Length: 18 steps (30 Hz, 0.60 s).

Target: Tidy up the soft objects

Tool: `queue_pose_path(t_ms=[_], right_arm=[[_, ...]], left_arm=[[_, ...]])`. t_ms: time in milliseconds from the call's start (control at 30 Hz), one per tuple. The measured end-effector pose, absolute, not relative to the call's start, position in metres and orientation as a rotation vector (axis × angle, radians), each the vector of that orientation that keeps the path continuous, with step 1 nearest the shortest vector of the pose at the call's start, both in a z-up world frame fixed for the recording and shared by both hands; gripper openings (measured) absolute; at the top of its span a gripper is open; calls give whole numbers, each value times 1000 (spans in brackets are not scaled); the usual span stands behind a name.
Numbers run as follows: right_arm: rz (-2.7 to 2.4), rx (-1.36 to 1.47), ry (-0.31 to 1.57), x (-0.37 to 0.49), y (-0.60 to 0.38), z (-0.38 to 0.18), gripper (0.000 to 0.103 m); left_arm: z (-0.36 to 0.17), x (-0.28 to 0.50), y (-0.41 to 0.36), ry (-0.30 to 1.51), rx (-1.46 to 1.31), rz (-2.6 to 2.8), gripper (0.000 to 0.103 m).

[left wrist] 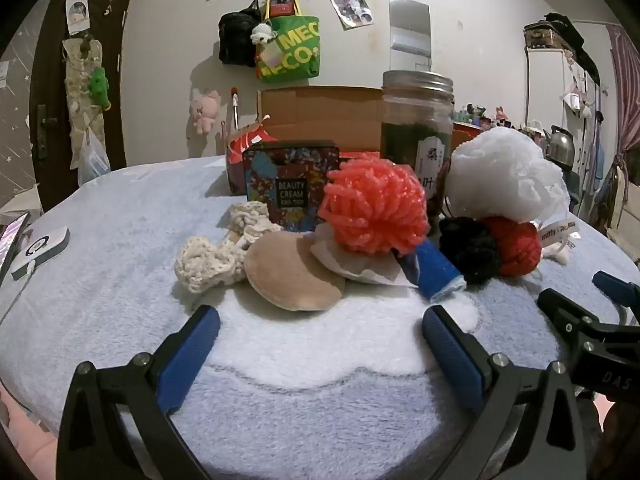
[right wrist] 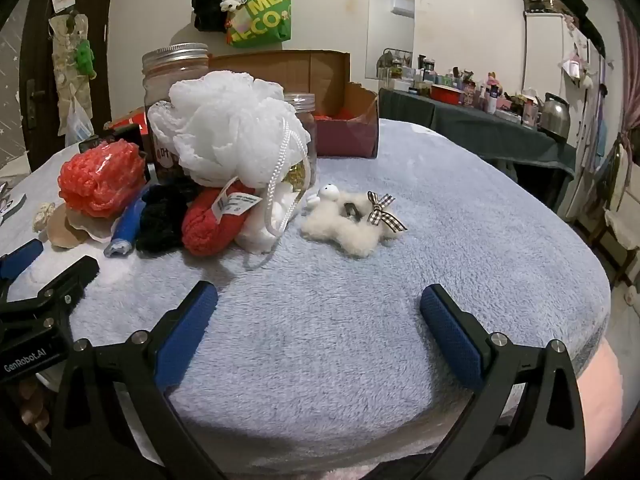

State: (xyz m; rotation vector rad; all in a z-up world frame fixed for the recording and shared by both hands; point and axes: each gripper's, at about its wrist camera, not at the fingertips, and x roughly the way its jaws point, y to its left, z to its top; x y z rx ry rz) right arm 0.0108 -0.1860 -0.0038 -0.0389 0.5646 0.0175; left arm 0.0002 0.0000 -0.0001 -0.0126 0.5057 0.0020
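Note:
Soft things lie in a heap on the fleece-covered table (left wrist: 320, 380). In the left wrist view: a cream knitted piece (left wrist: 212, 258), a tan round puff (left wrist: 292, 276), a coral pom-pom (left wrist: 374, 210), a blue tube (left wrist: 436, 270), a black scrunchie (left wrist: 472, 250), a red knitted ball (left wrist: 514, 246) and a white mesh bath puff (left wrist: 504, 174). My left gripper (left wrist: 320, 320) is open and empty, just short of the tan puff. My right gripper (right wrist: 318, 300) is open and empty, short of a fluffy cream toy with a checked bow (right wrist: 352, 222). The bath puff (right wrist: 232, 128) also shows there.
A patterned "Beauty Cream" tin (left wrist: 290, 184), a metal-lidded jar (left wrist: 418, 128) and an open cardboard box (left wrist: 324, 116) stand behind the heap. A white device (left wrist: 40, 250) lies at the left edge. A cluttered side table (right wrist: 480, 120) stands at the right.

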Motion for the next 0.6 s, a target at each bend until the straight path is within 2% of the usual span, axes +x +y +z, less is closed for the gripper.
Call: queue_pose_path(t_ms=[600], right_arm=[[18, -36, 574, 11, -186, -4, 103]], left_arm=[[0, 0, 0, 514, -15, 1, 103]])
